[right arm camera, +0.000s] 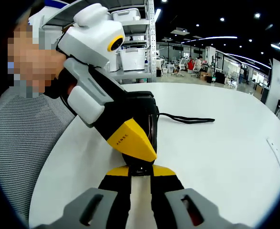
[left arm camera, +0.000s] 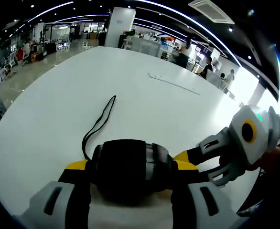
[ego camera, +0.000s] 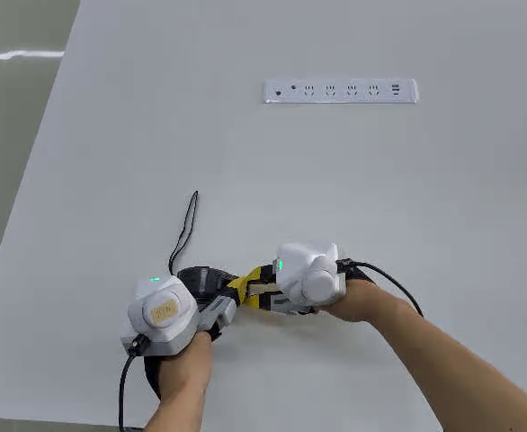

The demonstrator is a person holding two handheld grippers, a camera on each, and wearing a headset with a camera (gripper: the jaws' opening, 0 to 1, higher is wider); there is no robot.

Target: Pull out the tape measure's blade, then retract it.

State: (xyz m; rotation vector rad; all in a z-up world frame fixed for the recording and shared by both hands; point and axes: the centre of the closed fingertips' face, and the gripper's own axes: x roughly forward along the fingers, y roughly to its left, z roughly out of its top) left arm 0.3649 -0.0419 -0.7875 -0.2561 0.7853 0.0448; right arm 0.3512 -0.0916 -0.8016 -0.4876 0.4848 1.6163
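The tape measure [ego camera: 202, 280] rests on the white table [ego camera: 380, 198], well short of the power strip [ego camera: 340, 91] on the person's side and left of it, with its black strap [ego camera: 184, 229] trailing toward the strip. The left gripper [left arm camera: 130, 167] has both jaws clamped across the black case. The right gripper [right arm camera: 141, 171] has its jaws drawn almost together, pinching the blade tip [right arm camera: 140, 168] at the case mouth

Two claws at work here: a left claw [left arm camera: 130, 167] and a right claw [right arm camera: 141, 171]. One black tape measure [ego camera: 205, 281], with one thin strap [ego camera: 184, 229] looped off it. Two black cables, a left cable [ego camera: 124, 387] and a right cable [ego camera: 385, 274]. One white power strip [ego camera: 340, 91] with four sockets in a row. One white surface [ego camera: 245, 162].
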